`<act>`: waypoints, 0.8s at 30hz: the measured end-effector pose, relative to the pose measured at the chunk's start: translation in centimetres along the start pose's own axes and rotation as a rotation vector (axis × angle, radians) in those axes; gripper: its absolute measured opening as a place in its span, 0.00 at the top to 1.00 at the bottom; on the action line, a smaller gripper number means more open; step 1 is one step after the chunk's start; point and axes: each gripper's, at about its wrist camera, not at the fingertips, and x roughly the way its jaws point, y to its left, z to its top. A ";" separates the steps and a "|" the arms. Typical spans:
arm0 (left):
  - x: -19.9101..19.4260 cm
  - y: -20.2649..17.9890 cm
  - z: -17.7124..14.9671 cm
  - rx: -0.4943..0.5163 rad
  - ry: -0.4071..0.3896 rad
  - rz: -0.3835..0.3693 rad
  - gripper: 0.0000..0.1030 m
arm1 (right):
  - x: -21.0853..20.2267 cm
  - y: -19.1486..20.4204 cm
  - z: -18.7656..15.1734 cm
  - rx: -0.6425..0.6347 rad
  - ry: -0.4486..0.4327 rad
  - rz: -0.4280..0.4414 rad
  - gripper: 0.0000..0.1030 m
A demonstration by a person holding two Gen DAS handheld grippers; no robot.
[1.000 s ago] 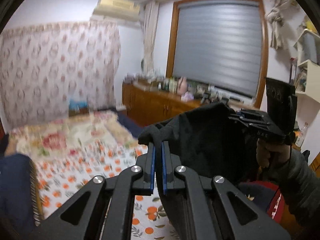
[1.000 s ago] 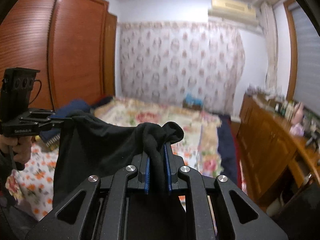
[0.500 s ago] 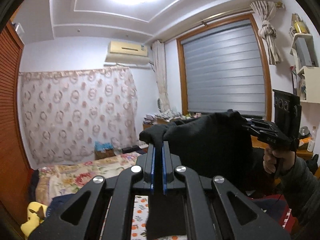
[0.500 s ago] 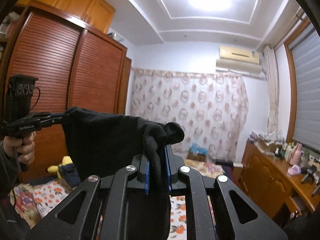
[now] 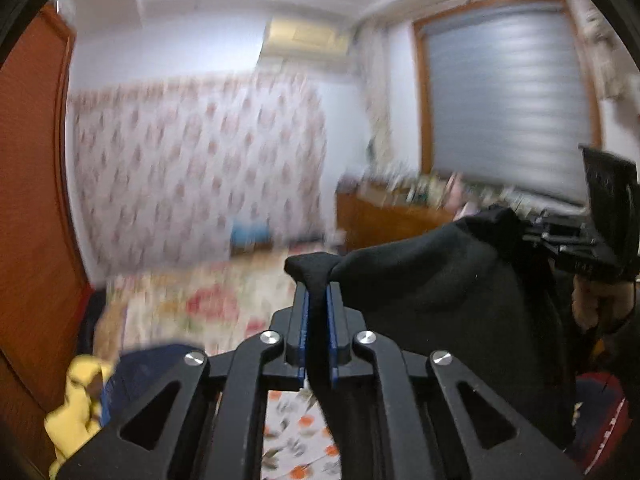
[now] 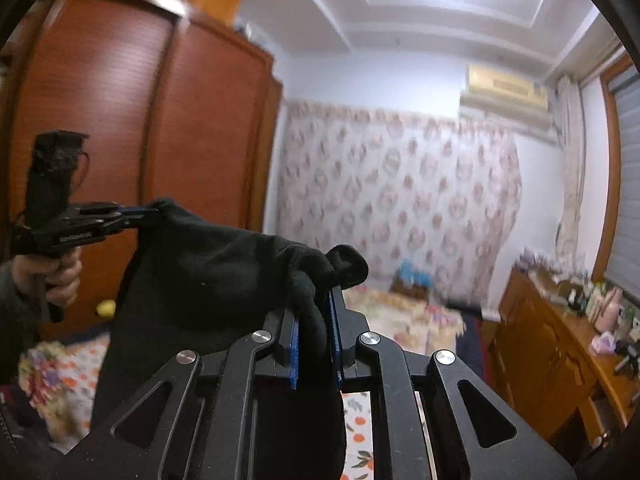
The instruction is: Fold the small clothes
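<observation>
Black garment stretched in the air between two grippers.
Left gripper jaws easing apart, cloth still pinched; right gripper clamped on the other corner, above the bed.

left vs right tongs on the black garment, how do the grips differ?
Left tongs pinch a thin flat fold of the black garment, jaws opening; right tongs hold a thicker bunched wad, pads set wider. Both pinch a top corner, cloth hanging between them.
</observation>
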 end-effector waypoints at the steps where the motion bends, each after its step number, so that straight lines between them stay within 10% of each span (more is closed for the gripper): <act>1: 2.4 0.8 -1.2 -0.013 0.053 0.019 0.93 | 3.5 -0.9 -1.1 0.013 0.065 -0.023 0.88; 7: 8.8 3.1 -7.0 -0.065 0.221 0.003 0.67 | 16.1 -4.5 -8.2 0.068 0.338 -0.206 0.74; 24: 4.2 -2.1 -15.6 -0.058 0.337 -0.019 0.58 | 9.4 0.6 -14.9 0.165 0.372 -0.023 0.49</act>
